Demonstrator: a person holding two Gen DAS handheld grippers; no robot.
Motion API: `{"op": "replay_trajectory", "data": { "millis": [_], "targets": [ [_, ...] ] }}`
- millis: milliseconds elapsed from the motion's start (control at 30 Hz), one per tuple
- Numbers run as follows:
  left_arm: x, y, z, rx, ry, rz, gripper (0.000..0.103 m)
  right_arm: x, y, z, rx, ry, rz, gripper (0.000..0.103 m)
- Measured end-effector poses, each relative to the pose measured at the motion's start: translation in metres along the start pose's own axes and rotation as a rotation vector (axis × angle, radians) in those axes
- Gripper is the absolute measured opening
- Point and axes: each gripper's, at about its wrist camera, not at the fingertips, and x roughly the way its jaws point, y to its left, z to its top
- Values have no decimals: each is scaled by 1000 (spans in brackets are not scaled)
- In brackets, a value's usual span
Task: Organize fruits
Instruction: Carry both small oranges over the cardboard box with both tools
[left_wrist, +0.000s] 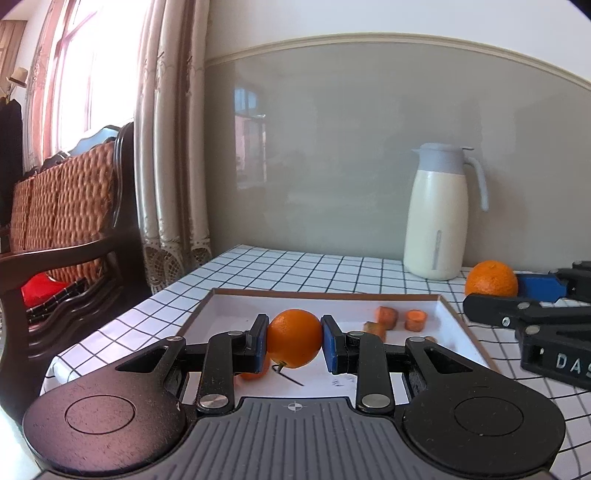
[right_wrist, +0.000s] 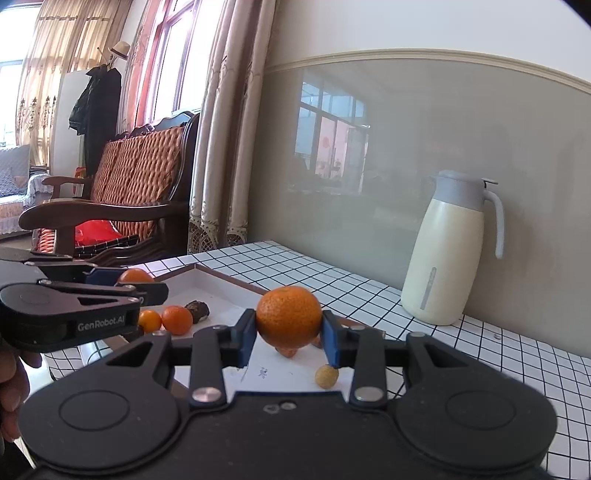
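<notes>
Left wrist view shows the left gripper (left_wrist: 294, 341) clamping an orange (left_wrist: 294, 338) above the tray (left_wrist: 236, 306), while the right gripper (right_wrist: 288, 334) grips a mandarin (right_wrist: 289, 317).

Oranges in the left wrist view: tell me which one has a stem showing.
The smooth orange clamped in the left gripper over the white tray; a short stem pokes from its underside. The orange by the thermos shows none.

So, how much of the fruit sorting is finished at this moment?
Done: small oranges and other pieces already lie in the white tray. In hand: the left gripper and the right gripper each clamp an orange. Left: setting both down.
</notes>
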Motion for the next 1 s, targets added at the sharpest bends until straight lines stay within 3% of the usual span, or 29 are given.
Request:
{"op": "replay_trajectory", "data": {
  "millis": [533, 1000],
  "targets": [
    [39, 33, 1, -2, 31, 66, 30, 38, 6, 3, -15, 66, -9, 28],
    [74, 39, 5, -13, 51, 73, 30, 68, -8, 2, -20, 99, -33, 29]
  ]
}}
